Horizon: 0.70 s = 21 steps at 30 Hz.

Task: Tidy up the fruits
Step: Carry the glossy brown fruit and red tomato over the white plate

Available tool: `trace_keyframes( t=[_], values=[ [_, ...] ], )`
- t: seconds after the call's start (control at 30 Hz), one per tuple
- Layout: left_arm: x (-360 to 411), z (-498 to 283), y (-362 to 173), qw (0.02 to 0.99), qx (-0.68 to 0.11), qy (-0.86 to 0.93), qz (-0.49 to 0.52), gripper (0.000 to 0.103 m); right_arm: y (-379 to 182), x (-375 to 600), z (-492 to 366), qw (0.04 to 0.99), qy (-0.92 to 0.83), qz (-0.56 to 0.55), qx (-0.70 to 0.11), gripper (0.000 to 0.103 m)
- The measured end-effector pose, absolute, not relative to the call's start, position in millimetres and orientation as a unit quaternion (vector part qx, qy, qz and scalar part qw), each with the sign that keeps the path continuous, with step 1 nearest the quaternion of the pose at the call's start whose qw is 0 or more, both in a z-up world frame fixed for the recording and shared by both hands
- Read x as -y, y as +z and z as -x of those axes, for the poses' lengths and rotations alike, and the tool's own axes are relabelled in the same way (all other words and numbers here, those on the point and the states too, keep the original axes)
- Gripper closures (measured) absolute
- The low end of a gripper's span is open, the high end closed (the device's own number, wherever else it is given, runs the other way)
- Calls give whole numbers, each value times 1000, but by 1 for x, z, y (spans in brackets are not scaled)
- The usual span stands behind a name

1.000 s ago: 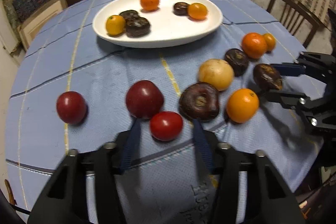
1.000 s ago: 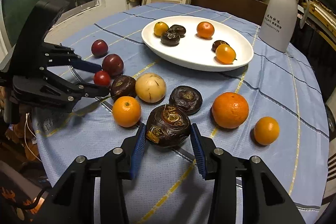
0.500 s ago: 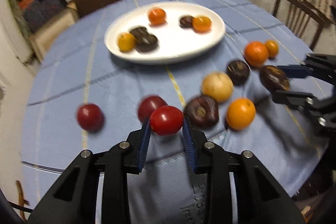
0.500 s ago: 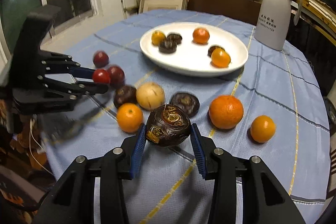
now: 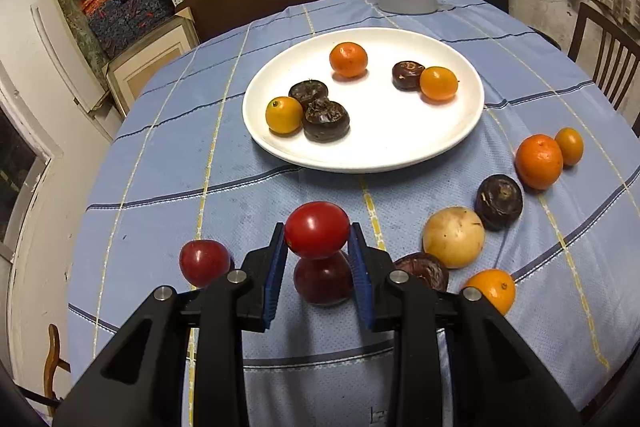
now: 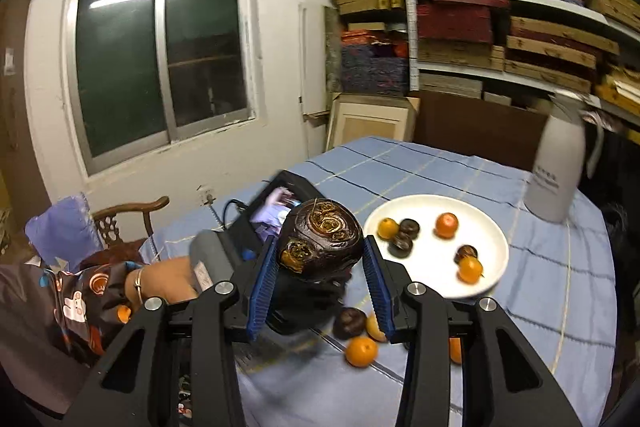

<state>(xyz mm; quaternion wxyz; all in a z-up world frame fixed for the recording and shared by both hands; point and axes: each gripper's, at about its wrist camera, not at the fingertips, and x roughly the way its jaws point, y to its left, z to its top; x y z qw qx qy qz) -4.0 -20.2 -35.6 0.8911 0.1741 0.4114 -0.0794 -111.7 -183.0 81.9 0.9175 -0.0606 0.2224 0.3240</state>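
Left wrist view: left gripper [image 5: 317, 247] clamped on a small red tomato [image 5: 317, 229], blue pads pressing both flanks. A second ago: jaws spread around the same tomato, resting on the blue checked tablecloth [image 5: 160, 155]. Now: carried clear of the cloth, above a dark red plum [image 5: 323, 281]. Skin glossy, smooth, unmarked; shape slightly flattened. Second red fruit [image 5: 204, 263] just to the left. White plate [image 5: 460, 135] ahead, already loaded with oranges and dark fruits; open space at its near centre. Likely next: transfer to plate.

Right wrist view: right gripper [image 6: 318, 265] closed on a large dark brown fruit [image 6: 320, 239], same grip as a second ago. Then: low over the table. Now: raised high, window and shelves filling the frame, plate [image 6: 496, 267] below right. Fruit rind wrinkled, with amber crusted patches on top and side. Other hand [image 6: 176, 279] and its gripper body partly hidden behind it. Both pickups judged complete; placement not yet done.
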Motion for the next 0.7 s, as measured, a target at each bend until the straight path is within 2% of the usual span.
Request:
trace_keyframes(
  t=[0.2,0.4,0.6,0.7],
  values=[
    [19,3,-35,891,-412,-71,-177,73,79,166,104,910,334,71,-234,60],
    [9,0,-31,892,-414,-74,-164,73,80,195,106,922,310,54,-224,60],
    [4,-7,-16,895,-415,-99,-131,73,48,233,85,942,202,72,-256,60],
    [11,-14,-8,898,-409,-103,-126,73,31,247,60,942,179,46,-279,60]
  ],
)
